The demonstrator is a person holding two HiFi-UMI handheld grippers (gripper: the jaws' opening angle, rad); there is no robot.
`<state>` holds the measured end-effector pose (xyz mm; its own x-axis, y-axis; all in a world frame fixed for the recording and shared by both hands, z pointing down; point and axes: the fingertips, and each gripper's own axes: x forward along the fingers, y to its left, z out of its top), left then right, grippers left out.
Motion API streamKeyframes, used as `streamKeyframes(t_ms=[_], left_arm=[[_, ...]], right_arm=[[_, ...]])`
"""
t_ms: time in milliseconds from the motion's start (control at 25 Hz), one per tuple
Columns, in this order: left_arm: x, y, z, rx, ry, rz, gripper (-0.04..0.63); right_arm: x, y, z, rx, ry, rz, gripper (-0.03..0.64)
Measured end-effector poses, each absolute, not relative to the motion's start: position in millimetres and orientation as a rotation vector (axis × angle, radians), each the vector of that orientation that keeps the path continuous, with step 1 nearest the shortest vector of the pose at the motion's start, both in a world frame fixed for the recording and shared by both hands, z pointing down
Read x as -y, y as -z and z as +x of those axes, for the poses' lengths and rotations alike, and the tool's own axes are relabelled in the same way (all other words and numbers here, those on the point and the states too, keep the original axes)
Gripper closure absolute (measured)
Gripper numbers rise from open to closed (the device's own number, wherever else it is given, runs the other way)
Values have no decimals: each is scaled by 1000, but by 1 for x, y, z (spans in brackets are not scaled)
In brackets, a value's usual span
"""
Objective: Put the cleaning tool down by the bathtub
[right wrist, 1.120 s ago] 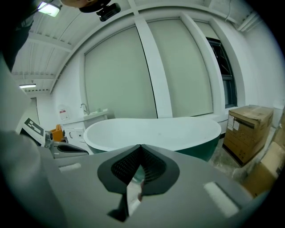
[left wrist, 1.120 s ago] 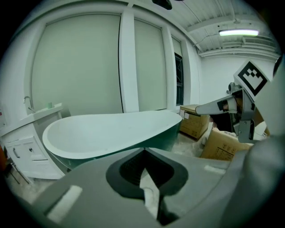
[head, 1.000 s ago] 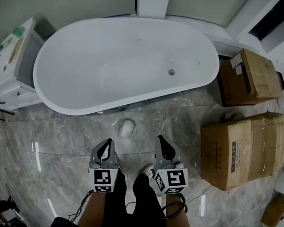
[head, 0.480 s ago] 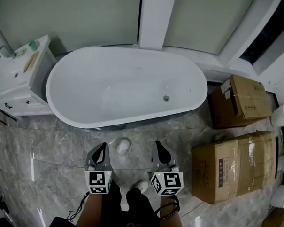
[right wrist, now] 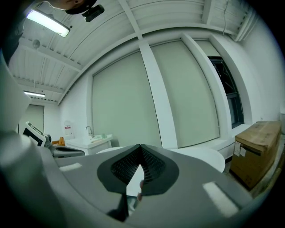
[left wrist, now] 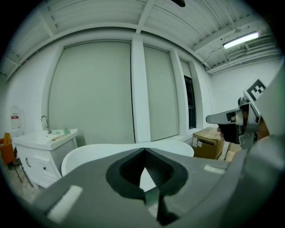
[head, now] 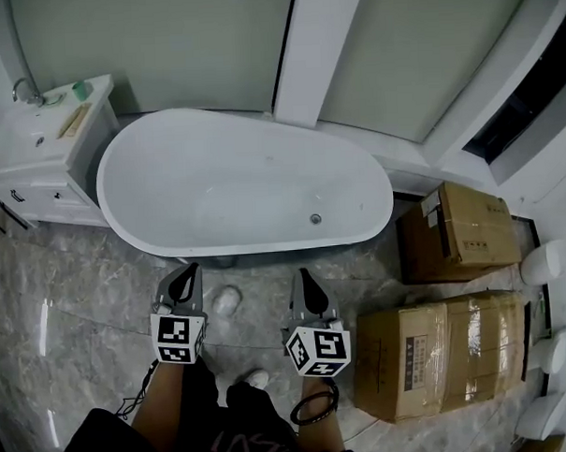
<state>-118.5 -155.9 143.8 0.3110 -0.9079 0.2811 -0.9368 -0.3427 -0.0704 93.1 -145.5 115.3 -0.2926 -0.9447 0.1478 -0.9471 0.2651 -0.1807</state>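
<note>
The cleaning tool [head: 226, 301], a small round white thing, lies on the grey marble floor just in front of the white oval bathtub [head: 253, 179]. No gripper touches it. My left gripper [head: 184, 273] is held a little to its left, jaws shut and empty. My right gripper [head: 300, 278] is to its right, also shut and empty. In the left gripper view the shut left gripper [left wrist: 144, 151] points over the tub [left wrist: 89, 151]. The right gripper view shows the right gripper [right wrist: 140, 148] shut, with the tub [right wrist: 202, 156] behind it.
A white vanity with a sink [head: 36, 147] stands left of the tub. Cardboard boxes [head: 461, 227] [head: 438, 354] sit on the floor at the right. A white pillar [head: 317, 50] rises behind the tub. The person's legs and shoe [head: 255, 379] are below the grippers.
The head camera has risen and drawn back from the tub. Both grippers have tilted upward, so the tub sits lower in their views. The white tool stays on the floor.
</note>
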Motion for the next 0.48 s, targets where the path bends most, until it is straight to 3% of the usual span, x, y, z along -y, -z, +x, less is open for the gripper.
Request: streamKeyframes(t_ms=[480], left_arm=[[167,-62,-111,1766,-378,2570,595]], right_arm=[[156,-45,90,2555,-215,1832,595]])
